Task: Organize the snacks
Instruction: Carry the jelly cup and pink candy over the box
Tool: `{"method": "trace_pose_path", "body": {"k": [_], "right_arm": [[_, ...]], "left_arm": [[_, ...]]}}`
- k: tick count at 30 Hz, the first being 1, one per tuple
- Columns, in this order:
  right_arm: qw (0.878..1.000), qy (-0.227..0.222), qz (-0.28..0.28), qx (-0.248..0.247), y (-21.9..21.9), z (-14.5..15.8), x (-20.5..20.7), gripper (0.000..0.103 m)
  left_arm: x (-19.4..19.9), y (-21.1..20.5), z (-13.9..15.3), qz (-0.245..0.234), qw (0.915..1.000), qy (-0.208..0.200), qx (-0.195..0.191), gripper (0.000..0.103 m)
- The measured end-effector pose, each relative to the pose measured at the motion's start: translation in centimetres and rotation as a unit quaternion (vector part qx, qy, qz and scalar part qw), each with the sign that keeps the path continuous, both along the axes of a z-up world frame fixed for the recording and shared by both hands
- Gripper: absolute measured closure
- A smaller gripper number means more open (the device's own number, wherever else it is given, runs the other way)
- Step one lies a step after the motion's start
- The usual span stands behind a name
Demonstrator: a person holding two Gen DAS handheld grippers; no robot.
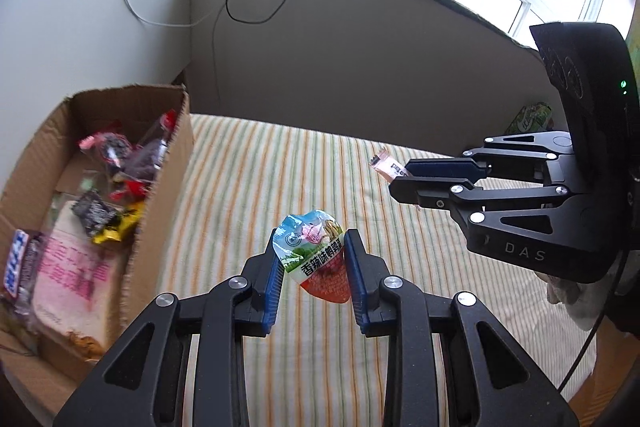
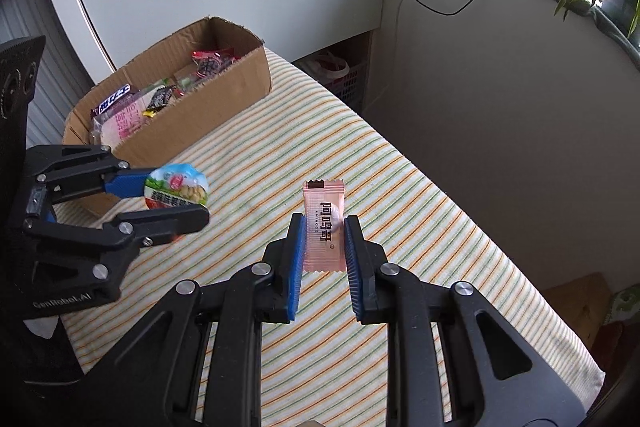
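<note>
left gripper: my left gripper (image 1: 312,269) was clamped on a round snack cup (image 1: 314,259), both blue pads pressed to its sides, the cup held up off the striped tabletop (image 1: 256,187).
right gripper: my right gripper (image 2: 324,247) was pinching a pink candy bar (image 2: 323,227) by its long edges, upright between the pads, also lifted clear of the cloth.
box: the cardboard box (image 2: 224,99) sat at the far left corner of the tabletop, open on top, already holding several wrapped snacks (image 1: 100,195).
positions: the cup was near the box's right wall, the bar well to the right of it, toward the middle of the tabletop.
step: I judged this as the carry to the box, both items in hand, neither one in yet.
how to do it well: I would take the cup over first since it was closer, lift above the box wall before crossing, and let go low over a bare patch so it would not bounce out.
watch: the bar's wrapper looked thin and slippery, so I would keep the squeeze steady and keep the two grippers from bumping over the box.
other: a green packet (image 1: 528,119) lay at the far right edge, not yet picked up.
</note>
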State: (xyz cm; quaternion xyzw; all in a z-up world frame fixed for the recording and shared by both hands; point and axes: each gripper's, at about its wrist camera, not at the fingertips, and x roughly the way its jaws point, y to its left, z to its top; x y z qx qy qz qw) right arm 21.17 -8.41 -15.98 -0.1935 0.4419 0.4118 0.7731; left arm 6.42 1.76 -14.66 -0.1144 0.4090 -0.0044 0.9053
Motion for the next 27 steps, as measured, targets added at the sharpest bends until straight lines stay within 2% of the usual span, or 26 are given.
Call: {"method": "trace_pose_path", "body": {"k": [11,19,27], "right_arm": [[1.000,-0.011,0.005,0.011,2.9,4.3,-2.5,0.083],[1.000,-0.012,0.017,0.021,7.8,6.2,-4.1,0.083],[0.999,0.001,0.024,0.025,13.8,6.0,-5.0,0.083]], "left_arm": [[-3.4,3.8,3.6,0.016,0.9997,-0.020,0.001,0.075],[-5.1,7.3,4.2,0.040,0.9990,-0.020,0.004,0.075],[-6.6,12.2,3.8,0.085,0.9964,-0.009,0.001,0.075]]}}
